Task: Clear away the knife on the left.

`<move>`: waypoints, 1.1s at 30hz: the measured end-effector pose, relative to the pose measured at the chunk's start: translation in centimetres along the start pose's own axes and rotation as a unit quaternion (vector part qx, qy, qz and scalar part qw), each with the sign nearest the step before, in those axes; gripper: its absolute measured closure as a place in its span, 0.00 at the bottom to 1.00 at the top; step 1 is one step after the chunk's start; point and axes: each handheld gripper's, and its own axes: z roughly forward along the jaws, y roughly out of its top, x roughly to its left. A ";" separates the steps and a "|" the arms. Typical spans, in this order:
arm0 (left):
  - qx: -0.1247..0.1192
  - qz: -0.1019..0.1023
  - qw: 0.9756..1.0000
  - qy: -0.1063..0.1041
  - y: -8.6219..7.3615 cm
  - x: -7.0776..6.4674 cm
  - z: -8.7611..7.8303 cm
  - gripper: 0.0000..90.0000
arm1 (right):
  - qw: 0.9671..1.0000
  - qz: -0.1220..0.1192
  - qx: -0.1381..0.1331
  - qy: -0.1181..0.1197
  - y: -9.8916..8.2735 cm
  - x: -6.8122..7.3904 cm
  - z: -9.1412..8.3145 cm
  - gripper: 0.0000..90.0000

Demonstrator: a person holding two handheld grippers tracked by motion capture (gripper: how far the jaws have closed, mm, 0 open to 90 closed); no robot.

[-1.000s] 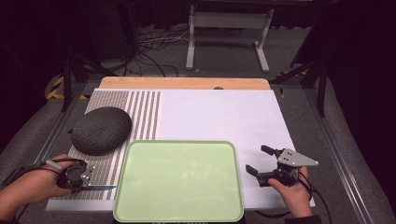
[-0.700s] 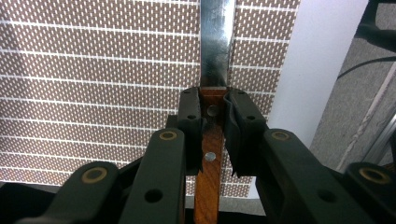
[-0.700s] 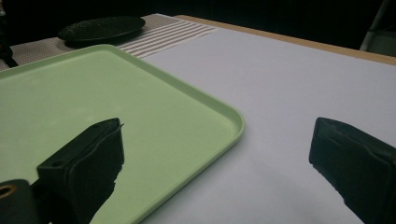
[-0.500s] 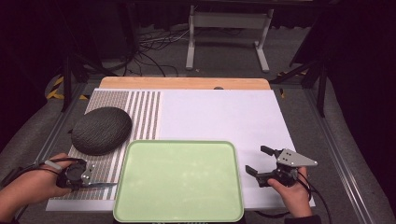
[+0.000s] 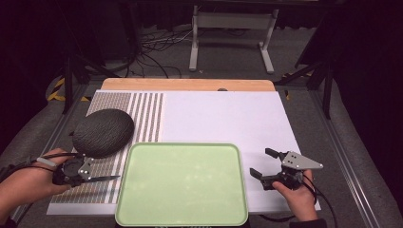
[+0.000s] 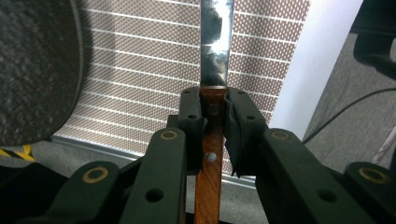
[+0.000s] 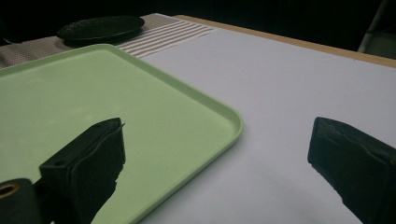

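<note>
Left of the green tray (image 5: 181, 183), your left gripper (image 5: 90, 179) is clamped on the wooden handle of the knife (image 6: 215, 70), whose blade points toward the tray's near-left edge over the striped mat (image 5: 142, 114). Keep that grip firm and the blade level as you carry it over the rim, clear of the dark textured plate (image 5: 103, 132) behind it. Right of the tray, your right gripper (image 5: 265, 164) stands wide and empty; leave it there.

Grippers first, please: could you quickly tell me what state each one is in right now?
Left gripper: closed on the knife, gripping its wooden handle.
Right gripper: open, holding nothing, beside the green tray.
</note>
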 end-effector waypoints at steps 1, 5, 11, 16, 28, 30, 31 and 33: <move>-0.004 -0.008 1.000 -0.005 0.0 0.1 -0.1 0.86 | 1.000 0.000 0.000 0.000 0.0 0.0 0.0 0.05; -0.009 -0.072 0.997 -0.027 0.3 0.3 -0.5 0.86 | 1.000 0.000 -0.003 -0.002 0.0 -0.1 -0.1 0.06; -0.033 -0.114 0.992 -0.044 0.6 0.6 -1.3 0.86 | 1.000 -0.001 -0.004 -0.002 0.0 -0.1 -0.1 0.06; -0.072 -0.139 0.985 -0.072 1.1 0.6 -1.5 0.86 | 1.000 -0.001 -0.002 -0.002 0.0 -0.1 -0.1 0.06; -0.111 -0.204 0.962 -0.142 2.7 0.5 -2.2 0.86 | 1.000 -0.002 -0.002 0.000 0.0 -0.1 -0.2 0.06; -0.116 -0.215 0.959 -0.146 3.0 0.5 -2.2 0.86 | 1.000 -0.002 -0.001 0.000 0.0 -0.1 -0.2 0.06; -0.115 -0.218 0.958 -0.144 3.2 0.5 -2.3 0.86 | 1.000 -0.002 -0.001 0.000 0.0 -0.1 -0.2 0.06; -0.122 -0.226 0.956 -0.145 3.5 0.4 -2.3 0.86 | 1.000 -0.002 -0.001 0.000 0.0 -0.1 -0.2 0.06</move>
